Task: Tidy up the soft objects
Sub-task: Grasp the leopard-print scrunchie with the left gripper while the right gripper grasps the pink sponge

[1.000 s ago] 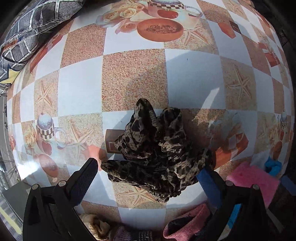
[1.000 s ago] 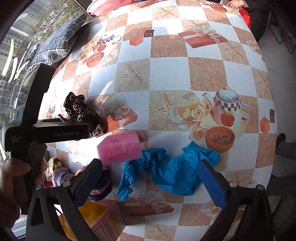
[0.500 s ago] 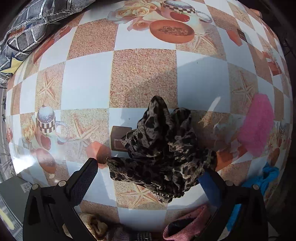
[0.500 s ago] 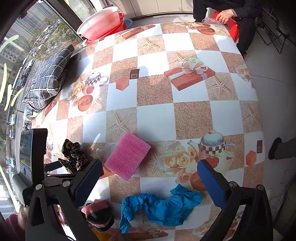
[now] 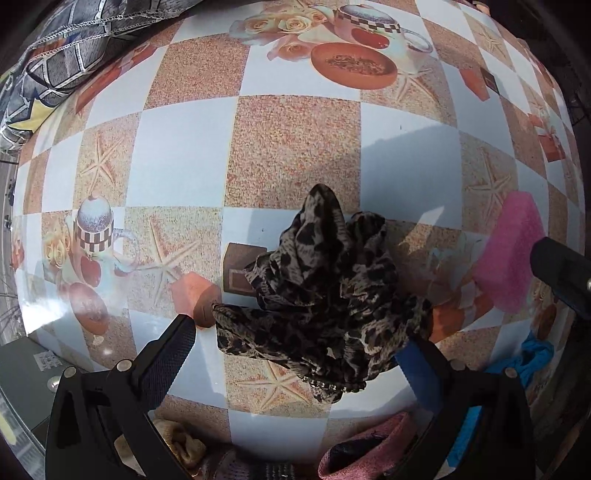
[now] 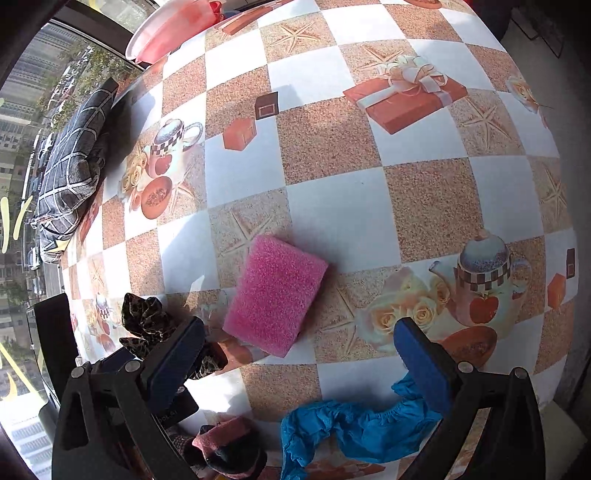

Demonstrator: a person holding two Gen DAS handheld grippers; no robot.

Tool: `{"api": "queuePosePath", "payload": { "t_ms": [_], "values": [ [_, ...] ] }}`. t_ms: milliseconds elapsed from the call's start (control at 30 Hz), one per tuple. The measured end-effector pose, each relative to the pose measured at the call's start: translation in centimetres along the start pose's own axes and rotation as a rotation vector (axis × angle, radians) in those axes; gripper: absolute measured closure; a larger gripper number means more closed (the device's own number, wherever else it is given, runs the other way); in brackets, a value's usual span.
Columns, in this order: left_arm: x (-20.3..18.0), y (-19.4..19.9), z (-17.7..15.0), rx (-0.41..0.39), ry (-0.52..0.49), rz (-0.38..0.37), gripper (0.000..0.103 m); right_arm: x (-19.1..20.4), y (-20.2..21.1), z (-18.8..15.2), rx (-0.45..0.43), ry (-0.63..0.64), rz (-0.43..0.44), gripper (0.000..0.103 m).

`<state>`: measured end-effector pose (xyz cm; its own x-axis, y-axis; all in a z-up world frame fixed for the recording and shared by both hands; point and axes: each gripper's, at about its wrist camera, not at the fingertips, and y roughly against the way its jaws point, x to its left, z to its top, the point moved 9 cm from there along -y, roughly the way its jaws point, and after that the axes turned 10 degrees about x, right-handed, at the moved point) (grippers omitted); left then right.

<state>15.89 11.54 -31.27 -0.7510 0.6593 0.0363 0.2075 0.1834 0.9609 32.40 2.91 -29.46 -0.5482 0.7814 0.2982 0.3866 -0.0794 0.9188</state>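
A crumpled leopard-print scarf (image 5: 325,295) lies on the patterned tablecloth, right between and just ahead of the fingers of my open left gripper (image 5: 295,343). It also shows at the left in the right wrist view (image 6: 147,321). A pink sponge (image 6: 275,293) lies flat ahead of my open, empty right gripper (image 6: 299,350); it shows at the right in the left wrist view (image 5: 511,251). A blue crumpled cloth (image 6: 351,424) lies below the right gripper. A pink and dark sock (image 6: 229,446) lies at the near edge.
A grey checked cushion (image 6: 70,166) lies at the table's far left side. A pink plastic basin (image 6: 177,26) stands at the far edge. A beige knitted item (image 5: 181,443) lies under the left gripper. The table edge (image 5: 22,354) is near left.
My right gripper has risen and pulled back; the sponge now sits centred ahead of it and the blue cloth below. The left gripper shifted slightly; the scarf stays between its fingers.
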Motion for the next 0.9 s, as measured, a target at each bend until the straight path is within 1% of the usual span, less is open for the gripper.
{"api": "queuePosePath", "payload": {
  "t_ms": [33, 100, 167, 267, 333, 367, 433, 500, 567, 600, 633, 667, 700, 733, 767, 833, 900],
  "values": [
    [0.2, 0.0, -0.3, 0.003, 0.005, -0.009, 0.0, 0.4, -0.6, 0.3, 0.008, 0.011, -0.016, 0.0],
    [0.2, 0.0, -0.6, 0.006, 0.014, -0.026, 0.0, 1.0, -1.7, 0.8, 0.025, 0.039, -0.08, 0.0],
    [0.4, -0.3, -0.8, 0.004, 0.01, -0.023, 0.0, 1.2, -2.8, 1.0, 0.042, 0.052, -0.134, 0.0],
    [0.7, -0.4, -0.8, 0.004, 0.01, -0.025, 0.0, 1.5, -3.3, 0.9, 0.04, 0.08, -0.213, 0.0],
    [0.7, -0.6, -0.8, 0.006, 0.01, -0.025, 0.0, 1.9, -3.9, 0.7, 0.063, 0.111, -0.276, 0.0],
    [0.6, -0.5, -0.7, 0.008, 0.011, -0.024, 0.0, 2.1, -3.9, 0.7, 0.064, 0.12, -0.289, 0.0],
    [0.2, -0.5, -0.4, 0.019, 0.016, -0.023, 0.0, 1.9, -4.0, 0.6, 0.09, 0.092, -0.276, 0.0],
    [0.2, -0.5, -0.3, 0.026, 0.029, -0.026, 0.0, 2.0, -4.1, 0.6, 0.12, 0.117, -0.276, 0.0],
    [0.0, -0.2, -0.2, 0.012, 0.026, -0.029, 0.003, 2.0, -3.9, 0.4, 0.117, 0.123, -0.257, 0.0],
    [-0.2, 0.0, -0.4, 0.001, 0.015, -0.026, 0.008, 1.8, -3.6, 0.3, 0.102, 0.12, -0.264, 0.004],
    [-0.5, 0.3, -0.4, -0.009, -0.002, -0.02, 0.011, 1.4, -3.1, 0.2, 0.087, 0.115, -0.29, 0.017],
    [-1.0, 0.6, -0.5, -0.018, -0.027, -0.015, 0.02, 1.1, -2.4, 0.0, 0.063, 0.12, -0.285, 0.024],
    [-1.5, 0.9, -0.5, -0.029, -0.054, -0.009, 0.034, 1.1, -1.8, 0.0, 0.038, 0.133, -0.289, 0.046],
    [-2.0, 1.2, -0.5, -0.034, -0.079, -0.004, 0.04, 1.2, -1.6, 0.0, 0.035, 0.148, -0.271, 0.052],
    [-2.4, 1.5, -0.6, -0.037, -0.105, -0.003, 0.053, 1.3, -1.5, -0.2, 0.039, 0.15, -0.246, 0.052],
    [-2.7, 1.7, -0.8, -0.036, -0.119, -0.02, 0.055, 1.1, -0.7, -0.5, 0.015, 0.146, -0.214, 0.052],
    [-2.4, 2.2, -1.2, -0.053, -0.125, -0.012, 0.055, 1.1, 0.6, -1.1, -0.016, 0.156, -0.186, 0.052]
  ]
}}
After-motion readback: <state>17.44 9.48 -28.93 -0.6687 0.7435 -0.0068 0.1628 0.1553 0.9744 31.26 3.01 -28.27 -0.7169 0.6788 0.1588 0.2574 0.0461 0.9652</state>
